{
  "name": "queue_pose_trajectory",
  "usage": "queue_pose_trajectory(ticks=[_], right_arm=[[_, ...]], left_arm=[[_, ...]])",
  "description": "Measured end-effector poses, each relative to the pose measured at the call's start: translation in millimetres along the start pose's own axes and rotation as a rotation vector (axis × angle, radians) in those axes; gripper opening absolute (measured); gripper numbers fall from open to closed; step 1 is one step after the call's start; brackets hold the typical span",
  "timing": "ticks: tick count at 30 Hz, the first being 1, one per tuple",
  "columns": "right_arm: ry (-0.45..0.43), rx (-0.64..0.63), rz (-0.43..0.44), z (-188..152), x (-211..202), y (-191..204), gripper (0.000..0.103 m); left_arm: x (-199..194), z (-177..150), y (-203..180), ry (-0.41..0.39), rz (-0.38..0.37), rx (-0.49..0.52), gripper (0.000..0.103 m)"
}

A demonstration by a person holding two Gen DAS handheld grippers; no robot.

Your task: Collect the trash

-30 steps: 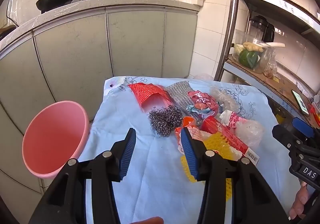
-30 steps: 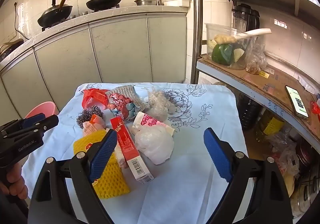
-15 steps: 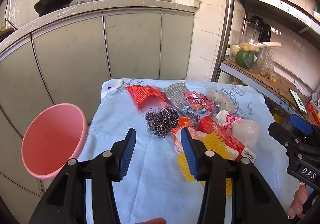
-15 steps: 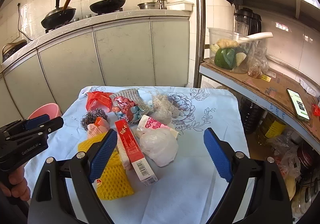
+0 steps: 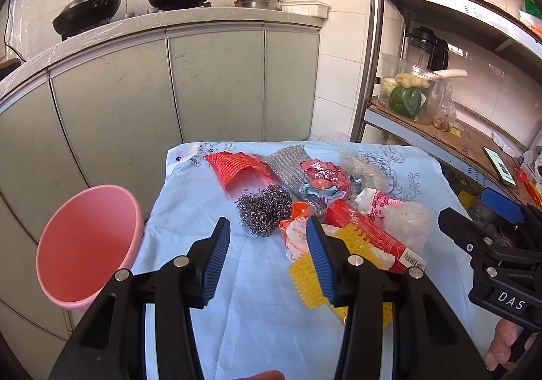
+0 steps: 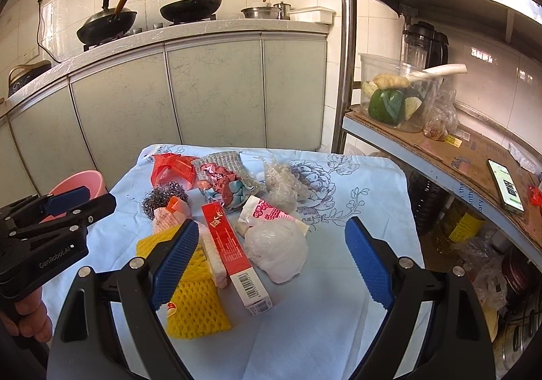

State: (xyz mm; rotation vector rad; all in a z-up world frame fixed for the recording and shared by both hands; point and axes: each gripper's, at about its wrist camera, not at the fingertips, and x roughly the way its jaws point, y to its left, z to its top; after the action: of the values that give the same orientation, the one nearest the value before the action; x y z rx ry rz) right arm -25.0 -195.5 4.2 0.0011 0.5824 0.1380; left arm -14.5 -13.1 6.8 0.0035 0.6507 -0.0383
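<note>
My left gripper (image 5: 267, 241), jaws parted, hovers near the steel wool (image 5: 265, 210); my right gripper (image 6: 271, 254), spread wide, empty, hovers over the trash pile's red box (image 6: 233, 253); pink bin (image 5: 84, 244) beside the table (image 5: 237, 329).

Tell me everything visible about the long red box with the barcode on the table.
The red box is a long, narrow carton, apparently cardboard, with small print and a white barcode end nearest the camera. It lies flat on the blue floral cloth, between the yellow foam net and the white plastic bag, touching both. No tongs hold it.
</note>
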Motion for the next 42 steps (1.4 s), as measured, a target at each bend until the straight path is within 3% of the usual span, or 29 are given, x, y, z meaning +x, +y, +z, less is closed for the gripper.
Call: queue_pose_trajectory(ticks=[42], right_arm=[[0.017, 0.002, 0.015, -10.2, 8.3, 3.9, 0.089]], left_arm=[[6.3, -3.0, -4.5, 0.018, -0.007, 0.006, 0.047]])
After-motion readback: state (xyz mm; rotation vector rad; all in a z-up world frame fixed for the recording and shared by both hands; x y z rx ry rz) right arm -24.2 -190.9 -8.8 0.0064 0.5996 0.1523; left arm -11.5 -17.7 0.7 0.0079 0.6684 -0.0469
